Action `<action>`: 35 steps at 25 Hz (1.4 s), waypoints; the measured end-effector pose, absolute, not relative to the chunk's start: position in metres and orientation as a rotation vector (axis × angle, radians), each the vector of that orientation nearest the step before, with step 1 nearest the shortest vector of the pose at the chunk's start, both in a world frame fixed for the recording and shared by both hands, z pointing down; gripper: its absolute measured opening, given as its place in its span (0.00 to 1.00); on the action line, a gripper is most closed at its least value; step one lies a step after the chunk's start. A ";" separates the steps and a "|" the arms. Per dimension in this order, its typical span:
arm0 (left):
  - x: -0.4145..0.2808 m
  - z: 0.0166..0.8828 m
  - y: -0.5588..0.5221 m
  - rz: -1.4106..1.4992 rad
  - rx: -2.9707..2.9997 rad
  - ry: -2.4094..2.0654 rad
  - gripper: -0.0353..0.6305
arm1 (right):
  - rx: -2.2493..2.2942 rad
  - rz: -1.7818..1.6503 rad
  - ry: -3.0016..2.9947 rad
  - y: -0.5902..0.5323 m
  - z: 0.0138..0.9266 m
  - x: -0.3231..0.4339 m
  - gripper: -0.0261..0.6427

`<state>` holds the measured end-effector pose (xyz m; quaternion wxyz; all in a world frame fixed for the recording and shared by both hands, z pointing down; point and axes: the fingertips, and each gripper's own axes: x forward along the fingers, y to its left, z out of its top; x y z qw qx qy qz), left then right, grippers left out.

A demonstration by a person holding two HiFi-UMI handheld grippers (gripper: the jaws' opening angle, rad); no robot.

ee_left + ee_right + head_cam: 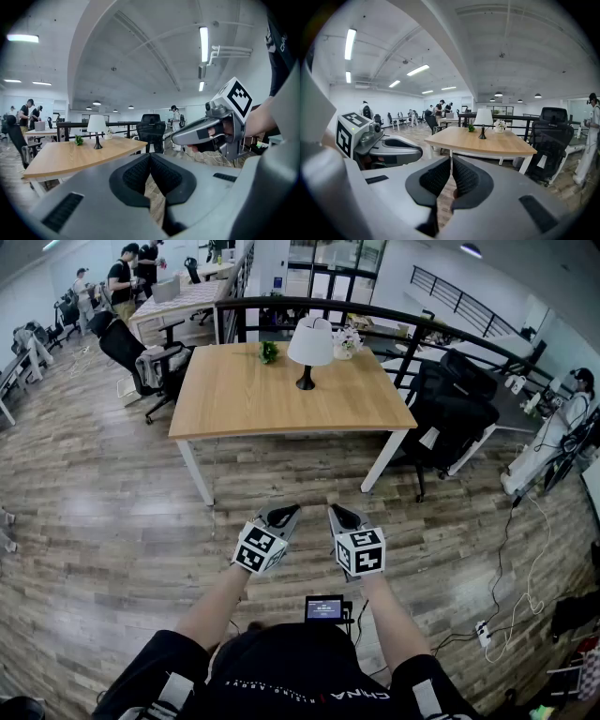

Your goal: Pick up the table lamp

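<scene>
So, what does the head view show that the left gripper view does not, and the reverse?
Only the head view: the small screen at the person's chest and the left marker cube. Only the left gripper view: the ridged pads of the left claw, pressed together. Both: that claw, the right claw, and the table lamp on the wooden table.

A wide office room is shown, with a floor [94, 484] of wooden planks. A light wooden table [253, 399] on white legs is placed before a black curved railing [258, 301]. Black office chairs [450, 399] are seen beside it. Long ceiling lights [203, 44] are switched on.
</scene>
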<state>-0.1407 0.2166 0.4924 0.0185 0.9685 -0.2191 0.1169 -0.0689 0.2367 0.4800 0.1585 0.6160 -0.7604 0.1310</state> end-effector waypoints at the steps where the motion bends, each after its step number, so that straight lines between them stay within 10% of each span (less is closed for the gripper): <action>1: -0.141 0.493 0.216 0.364 3.007 -0.701 0.08 | 1.765 0.374 -2.175 0.237 0.480 -0.068 0.10; 35: -0.115 0.519 0.210 0.488 3.013 -0.797 0.08 | 1.725 0.474 -2.192 0.240 0.510 -0.033 0.10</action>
